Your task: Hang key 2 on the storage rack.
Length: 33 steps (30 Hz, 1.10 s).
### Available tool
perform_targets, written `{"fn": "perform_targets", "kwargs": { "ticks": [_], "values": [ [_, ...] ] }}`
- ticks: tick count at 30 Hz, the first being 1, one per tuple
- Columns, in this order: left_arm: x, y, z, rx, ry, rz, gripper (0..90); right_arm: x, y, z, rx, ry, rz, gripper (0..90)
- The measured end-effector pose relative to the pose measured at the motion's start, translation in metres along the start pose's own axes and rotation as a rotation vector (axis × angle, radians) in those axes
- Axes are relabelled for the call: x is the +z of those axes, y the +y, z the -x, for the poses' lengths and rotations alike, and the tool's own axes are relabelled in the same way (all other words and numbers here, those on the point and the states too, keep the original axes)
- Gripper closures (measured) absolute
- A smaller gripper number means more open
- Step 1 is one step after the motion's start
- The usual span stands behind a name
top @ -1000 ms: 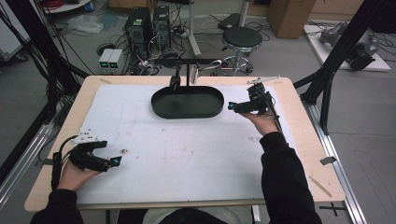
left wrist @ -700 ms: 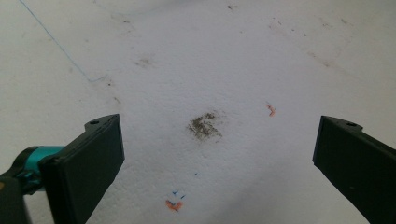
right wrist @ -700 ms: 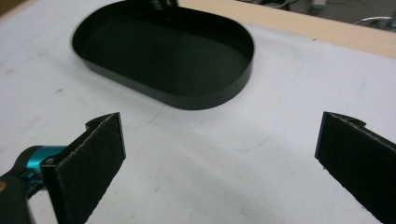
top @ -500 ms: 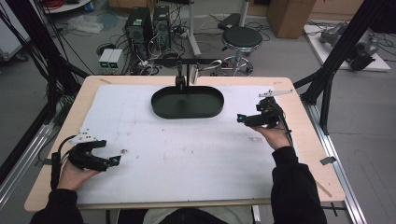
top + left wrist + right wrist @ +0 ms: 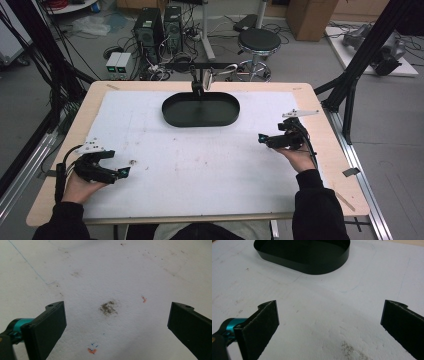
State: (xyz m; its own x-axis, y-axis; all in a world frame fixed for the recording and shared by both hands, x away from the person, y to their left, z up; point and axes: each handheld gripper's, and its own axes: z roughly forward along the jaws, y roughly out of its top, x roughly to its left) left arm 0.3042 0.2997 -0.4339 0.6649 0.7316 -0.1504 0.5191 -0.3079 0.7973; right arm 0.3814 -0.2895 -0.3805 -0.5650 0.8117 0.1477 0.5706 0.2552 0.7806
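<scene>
A black oval tray (image 5: 170, 116) sits at the far middle of the white mat (image 5: 200, 165); its near wall (image 5: 312, 267) lies ahead of the right gripper. My right gripper (image 5: 262, 139) is held low over the mat's right side, pointing left, jaws wide open with nothing between them (image 5: 329, 322). Over the near left of the mat, my left gripper (image 5: 122, 172) points right, likewise open and empty (image 5: 115, 322). A brown smudge (image 5: 108, 307) on the mat lies between its jaws.
A small camera stand (image 5: 200, 80) rises at the table's far edge behind the tray. The wooden table rim (image 5: 330, 130) frames the mat. Beyond it are a stool (image 5: 257, 42), computer towers (image 5: 160, 27) and black frame posts (image 5: 355, 85).
My right gripper has drawn back from beside the tray toward the near right of the mat. The left gripper has stayed put.
</scene>
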Motion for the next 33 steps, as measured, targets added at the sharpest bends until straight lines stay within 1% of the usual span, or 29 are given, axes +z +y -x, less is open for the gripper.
{"fn": "perform_targets", "kwargs": {
  "ticks": [6,9,12,15,17,22,26,30,33],
  "values": [
    [0.000,0.000,0.001,0.001,-0.003,-0.005,2.5,-0.008,-0.015,0.004,0.016,0.001,0.018,0.9],
    [0.000,0.000,0.002,0.001,-0.004,-0.006,2.5,-0.012,-0.023,0.008,0.012,-0.001,0.024,0.9],
    [0.001,0.000,0.002,0.005,-0.005,-0.009,2.5,-0.015,-0.032,0.010,0.024,-0.002,0.038,0.9],
    [0.001,0.000,0.003,0.008,-0.005,-0.016,2.5,-0.017,-0.040,0.014,0.027,-0.002,0.056,0.9],
    [0.001,0.000,0.003,0.008,-0.007,-0.015,2.5,-0.018,-0.044,0.015,0.037,-0.002,0.059,0.9],
    [0.001,0.000,0.003,0.013,-0.006,-0.021,2.5,-0.021,-0.056,0.018,0.040,-0.004,0.075,0.9],
    [0.001,-0.001,0.004,0.010,-0.006,-0.023,2.4,-0.024,-0.063,0.019,0.044,-0.007,0.075,0.9],
    [0.002,-0.001,0.004,0.012,-0.005,-0.027,2.5,-0.027,-0.070,0.019,0.039,-0.024,0.075,0.9],
    [0.002,-0.001,0.004,0.012,-0.004,-0.027,2.5,-0.029,-0.074,0.018,0.025,-0.032,0.067,0.9]
  ]
}}
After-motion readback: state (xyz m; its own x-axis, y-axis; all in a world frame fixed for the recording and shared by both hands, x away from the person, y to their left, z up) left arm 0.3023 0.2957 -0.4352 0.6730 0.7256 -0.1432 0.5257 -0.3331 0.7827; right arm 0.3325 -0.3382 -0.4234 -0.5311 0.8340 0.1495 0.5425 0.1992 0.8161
